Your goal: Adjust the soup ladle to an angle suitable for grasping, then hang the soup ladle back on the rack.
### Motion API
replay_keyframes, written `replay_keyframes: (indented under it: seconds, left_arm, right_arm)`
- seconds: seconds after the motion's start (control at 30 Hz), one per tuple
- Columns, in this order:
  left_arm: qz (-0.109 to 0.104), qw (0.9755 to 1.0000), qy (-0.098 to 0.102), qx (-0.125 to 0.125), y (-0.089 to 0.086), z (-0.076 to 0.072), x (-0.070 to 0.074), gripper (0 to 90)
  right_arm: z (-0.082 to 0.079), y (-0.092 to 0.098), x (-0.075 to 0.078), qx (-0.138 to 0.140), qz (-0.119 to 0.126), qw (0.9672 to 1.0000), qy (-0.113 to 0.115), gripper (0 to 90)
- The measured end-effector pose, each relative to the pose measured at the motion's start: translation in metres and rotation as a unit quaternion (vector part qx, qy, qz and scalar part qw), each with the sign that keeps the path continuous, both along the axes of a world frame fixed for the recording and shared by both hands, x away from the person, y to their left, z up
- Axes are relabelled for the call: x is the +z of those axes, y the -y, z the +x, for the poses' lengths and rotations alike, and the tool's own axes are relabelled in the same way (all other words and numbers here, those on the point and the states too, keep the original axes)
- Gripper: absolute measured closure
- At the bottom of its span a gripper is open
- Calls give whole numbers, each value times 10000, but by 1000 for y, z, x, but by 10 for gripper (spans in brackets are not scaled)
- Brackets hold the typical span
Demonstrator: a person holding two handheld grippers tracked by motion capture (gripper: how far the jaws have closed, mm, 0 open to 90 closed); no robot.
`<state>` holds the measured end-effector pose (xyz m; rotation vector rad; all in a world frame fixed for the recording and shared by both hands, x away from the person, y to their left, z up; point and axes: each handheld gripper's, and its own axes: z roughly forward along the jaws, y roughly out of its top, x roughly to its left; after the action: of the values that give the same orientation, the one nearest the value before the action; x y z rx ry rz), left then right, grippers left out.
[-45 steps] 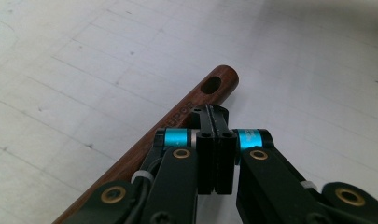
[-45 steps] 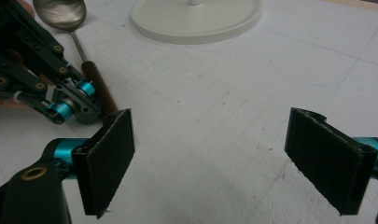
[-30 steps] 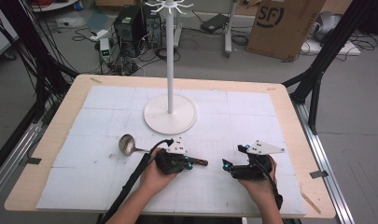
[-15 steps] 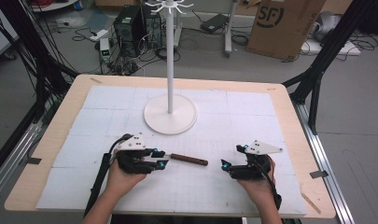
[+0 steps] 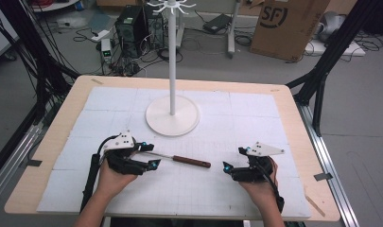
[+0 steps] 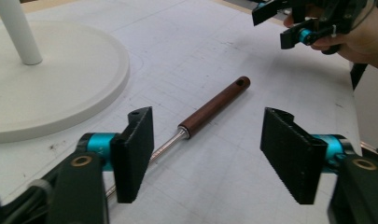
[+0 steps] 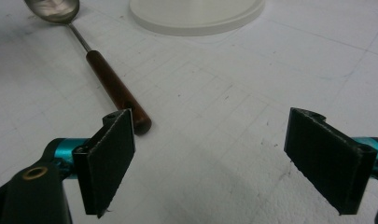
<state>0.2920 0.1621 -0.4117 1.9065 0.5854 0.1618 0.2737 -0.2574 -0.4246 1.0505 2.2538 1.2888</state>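
Observation:
A ladle lies flat on the white gridded mat, with its brown wooden handle (image 5: 191, 161) pointing right and its thin metal shaft (image 5: 160, 154) running left. My left gripper (image 5: 151, 155) stands open over the shaft and covers the bowl end in the high view. In the left gripper view the shaft (image 6: 165, 144) passes beside the left jaw of that gripper (image 6: 210, 154) and the handle (image 6: 214, 106) lies ahead. My right gripper (image 5: 233, 158) stands open just right of the handle's end, holding nothing. The right gripper view (image 7: 210, 158) shows the handle (image 7: 115, 88) and the steel bowl (image 7: 51, 9).
A white hook stand rises from a round base (image 5: 172, 116) behind the ladle, its pole (image 5: 172, 56) topped with hooks. The mat covers a wooden table (image 5: 293, 101). Black frame posts (image 5: 321, 75) flank the table. A cardboard box (image 5: 283, 23) and cables lie on the floor beyond.
My left gripper has slid left along the ladle, from over the handle to the shaft and bowl end, uncovering the brown handle. The ladle and my right gripper have stayed put.

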Motion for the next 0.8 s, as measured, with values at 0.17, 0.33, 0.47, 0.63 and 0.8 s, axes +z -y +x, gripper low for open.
replay_keyframes:
  seconds: [0.17, 0.33, 0.47, 0.63, 0.8]
  left_arm:
    - [123, 9999, 59, 23, 0, -1, -1, 207]
    - [120, 9999, 95, 66, 1, -2, -1, 145]
    - [169, 9998, 90, 41, 0, -2, -1, 135]
    - [220, 9997, 75, 42, 0, -1, 0, 135]
    - [323, 9994, 70, 50, 3, 1, 6, 139]
  right_arm:
    - [3, -2, -1, 2, -27, 10000, -8, 150]
    - [5, -4, -3, 63, -52, 10000, -33, 150]
    - [5, -3, -2, 65, 5, 10000, -45, 150]
    - [4, -3, -2, 76, -41, 10000, -13, 150]
    - [3, -3, 1, 129, -28, 9999, 42, 150]
